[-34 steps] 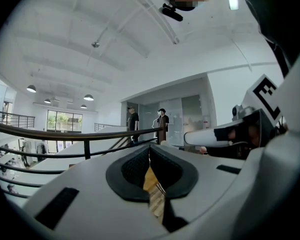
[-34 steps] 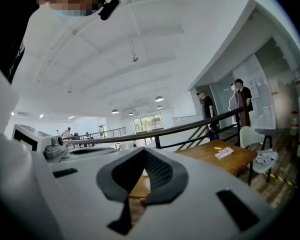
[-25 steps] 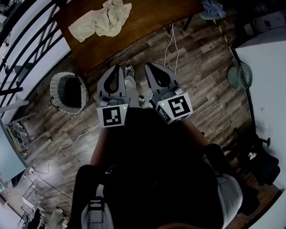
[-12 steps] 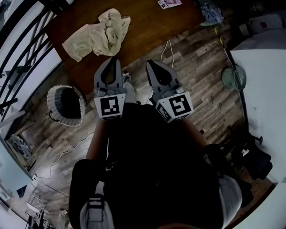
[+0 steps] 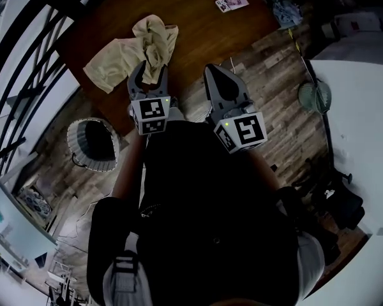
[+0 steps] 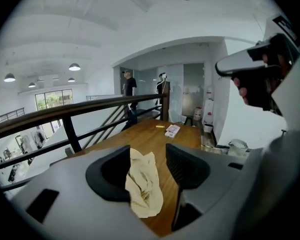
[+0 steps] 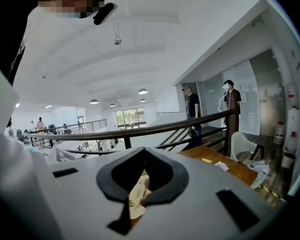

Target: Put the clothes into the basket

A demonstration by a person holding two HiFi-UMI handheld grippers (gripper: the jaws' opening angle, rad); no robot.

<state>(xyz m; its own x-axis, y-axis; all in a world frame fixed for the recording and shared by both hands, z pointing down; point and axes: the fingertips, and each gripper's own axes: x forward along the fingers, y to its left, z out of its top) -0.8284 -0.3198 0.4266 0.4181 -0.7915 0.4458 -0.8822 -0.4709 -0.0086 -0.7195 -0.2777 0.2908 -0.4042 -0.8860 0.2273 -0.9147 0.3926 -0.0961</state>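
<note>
Cream garment (image 5: 131, 50), likely soft, light and limp, lies crumpled on the brown wooden table (image 5: 198, 24), well apart from the basket (image 5: 115, 146); left gripper (image 5: 149, 72) jaws, just opening, flank its bunched fold, the likely hold, unpinched; right gripper (image 5: 216, 72) closed, empty.

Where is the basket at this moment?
In the head view the basket sits on the floor at the left, just off the table's near edge, down-left of the left gripper.
</note>
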